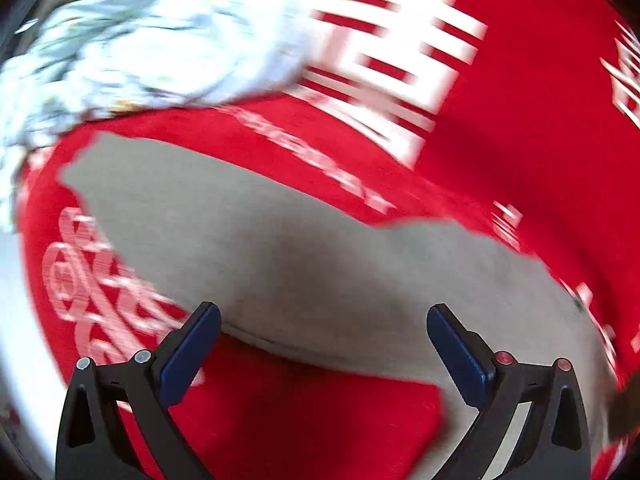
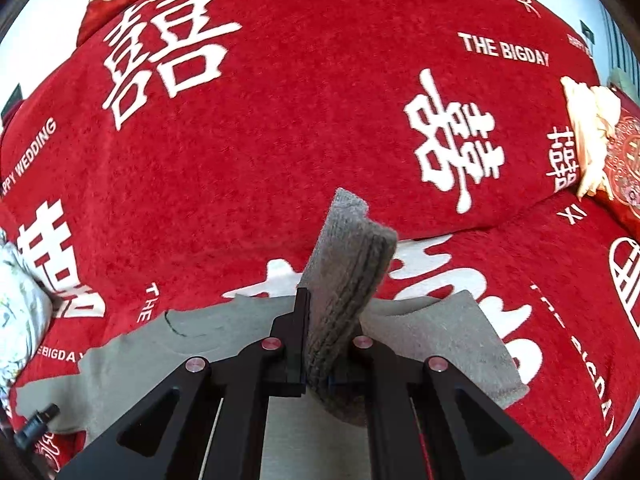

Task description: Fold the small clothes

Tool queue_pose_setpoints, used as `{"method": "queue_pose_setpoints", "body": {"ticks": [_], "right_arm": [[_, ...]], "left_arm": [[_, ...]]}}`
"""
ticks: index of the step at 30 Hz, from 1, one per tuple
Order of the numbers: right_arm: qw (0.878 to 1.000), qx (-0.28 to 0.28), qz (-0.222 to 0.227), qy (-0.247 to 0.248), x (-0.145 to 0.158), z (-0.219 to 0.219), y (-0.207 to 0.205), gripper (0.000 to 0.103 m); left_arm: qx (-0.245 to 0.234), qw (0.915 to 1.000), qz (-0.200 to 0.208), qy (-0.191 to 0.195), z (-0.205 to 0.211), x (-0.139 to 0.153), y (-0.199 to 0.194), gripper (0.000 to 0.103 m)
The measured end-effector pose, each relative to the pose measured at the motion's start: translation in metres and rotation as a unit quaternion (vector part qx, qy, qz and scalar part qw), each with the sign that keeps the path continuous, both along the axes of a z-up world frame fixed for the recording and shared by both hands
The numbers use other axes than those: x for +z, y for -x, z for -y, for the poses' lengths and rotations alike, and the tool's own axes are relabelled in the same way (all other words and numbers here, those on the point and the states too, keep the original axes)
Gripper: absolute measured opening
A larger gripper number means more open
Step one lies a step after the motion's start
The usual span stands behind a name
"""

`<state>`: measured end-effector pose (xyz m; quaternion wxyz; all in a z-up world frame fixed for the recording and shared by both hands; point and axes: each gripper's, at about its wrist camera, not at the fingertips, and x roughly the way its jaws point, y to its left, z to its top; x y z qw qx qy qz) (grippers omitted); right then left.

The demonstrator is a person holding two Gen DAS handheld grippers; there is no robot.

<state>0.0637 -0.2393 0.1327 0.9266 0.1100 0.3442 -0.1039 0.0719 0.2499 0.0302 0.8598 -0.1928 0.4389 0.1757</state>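
A grey knit garment [image 1: 304, 248] lies spread flat on a red blanket [image 1: 500, 128] printed with white characters. My left gripper [image 1: 324, 332] is open and empty, hovering just above the garment's near edge; the view is blurred. In the right wrist view my right gripper [image 2: 332, 320] is shut on a ribbed cuff or hem [image 2: 348, 268] of the grey garment [image 2: 448, 336] and holds it lifted, standing upright above the rest of the cloth. The tip of the left gripper [image 2: 38, 420] shows at the lower left there.
A crumpled white and pale blue patterned cloth [image 1: 132, 52] lies beyond the garment on the left; it also shows in the right wrist view [image 2: 20, 312]. A cream cloth [image 2: 592, 132] and a red patterned cushion [image 2: 628, 168] sit at the far right.
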Motion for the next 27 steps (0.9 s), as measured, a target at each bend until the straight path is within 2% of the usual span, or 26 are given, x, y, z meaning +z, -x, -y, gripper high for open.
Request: {"method": "queue_pose_setpoints", "body": {"ticks": [3, 5, 7, 9, 13, 16, 17, 18, 21, 27], "right_arm": [[1.000, 0.013, -0.003, 0.001, -0.004, -0.012, -0.004, 0.007], [1.000, 0.023, -0.005, 0.004, -0.006, -0.020, -0.006, 0.007], [0.999, 0.034, -0.007, 0.011, -0.008, -0.028, -0.009, 0.007], [0.999, 0.043, -0.010, 0.017, -0.009, -0.036, -0.012, 0.007], [0.998, 0.057, -0.012, 0.026, -0.010, -0.049, -0.016, 0.007], [0.997, 0.064, -0.017, 0.038, -0.010, -0.058, -0.017, 0.007], [0.997, 0.066, -0.019, 0.041, -0.010, -0.059, -0.018, 0.007], [0.996, 0.068, -0.019, 0.045, -0.009, -0.061, -0.018, 0.007], [0.996, 0.071, -0.017, 0.058, -0.004, -0.064, -0.017, 0.007], [0.995, 0.070, -0.012, 0.072, 0.006, -0.069, -0.014, 0.007]], "left_arm": [[0.074, 0.9971, -0.001, -0.014, -0.039, 0.005, 0.008, 0.103], [0.127, 0.9914, -0.003, -0.032, -0.068, 0.007, 0.014, 0.103], [0.183, 0.9815, -0.013, -0.056, -0.099, 0.008, 0.021, 0.103], [0.235, 0.9701, -0.028, -0.055, -0.132, 0.002, 0.029, 0.103], [0.307, 0.9502, -0.055, -0.008, -0.184, -0.020, 0.040, 0.103], [0.324, 0.9401, -0.071, 0.078, -0.214, -0.050, 0.033, 0.103], [0.333, 0.9393, -0.065, 0.047, -0.214, -0.046, 0.028, 0.103], [0.319, 0.9444, -0.057, 0.055, -0.216, -0.044, 0.022, 0.103], [0.293, 0.9514, -0.064, 0.070, -0.222, -0.043, 0.009, 0.103], [0.302, 0.9486, -0.056, 0.078, -0.242, -0.044, -0.001, 0.103]]}}
